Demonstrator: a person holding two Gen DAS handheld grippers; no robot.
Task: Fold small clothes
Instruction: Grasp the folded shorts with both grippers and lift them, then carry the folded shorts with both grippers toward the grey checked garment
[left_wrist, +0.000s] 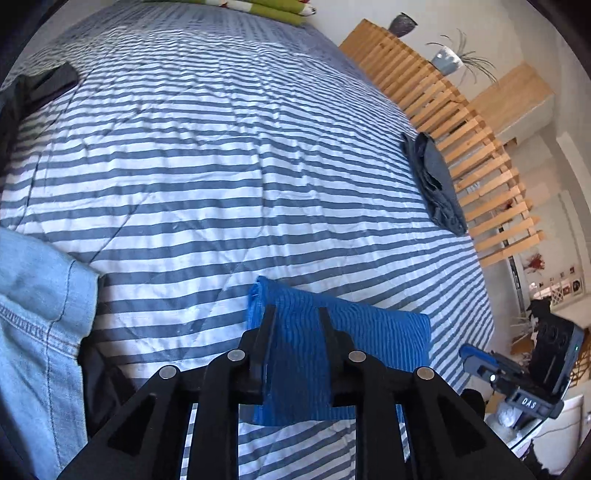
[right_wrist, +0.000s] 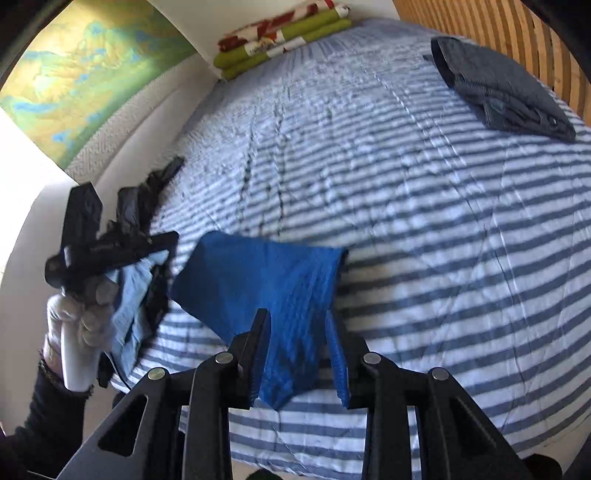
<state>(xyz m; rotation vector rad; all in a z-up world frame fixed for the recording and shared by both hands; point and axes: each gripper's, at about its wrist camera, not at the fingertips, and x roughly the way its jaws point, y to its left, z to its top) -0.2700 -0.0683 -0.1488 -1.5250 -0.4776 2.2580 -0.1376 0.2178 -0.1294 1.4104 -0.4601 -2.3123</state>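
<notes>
Covering nearly the whole scene: a bed (left_wrist: 229, 155) with a blue-and-white striped quilt, wooden slat headboard (left_wrist: 461, 140) along its right side in the left wrist view, and a green-and-red folded blanket (right_wrist: 280, 37) at the far end.

Dark grey garment (right_wrist: 506, 88): lies folded on the quilt at the far right, next to the slats. Judged done.

Light blue denim garment (left_wrist: 40, 325): bunched at the near left edge of the bed with some black pieces (right_wrist: 155, 184) beside it. Judged waiting, not yet folded.

Blue ribbed cloth (right_wrist: 258, 288): the item in hand, a small piece. It lies near the front edge of the bed, doubled over into a rough rectangle, with its near edge between both pairs of fingers. Whether it rests flat on the quilt or hangs partly lifted, I cannot tell. One fold looks made; any further fold and setting aside remain.

Left gripper (left_wrist: 297, 314): angled steeply down at the cloth's left end. Fingers parted, cloth passing between them, no firm pinch visible; judged loosened. In the right wrist view it appears at the left, held by a hand (right_wrist: 79, 321) in a pale glove with a dark sleeve.

Right gripper (right_wrist: 297, 317): likewise tilted down over the cloth's near right part. Fingers apart with cloth draped loosely between them, not clamped.
</notes>
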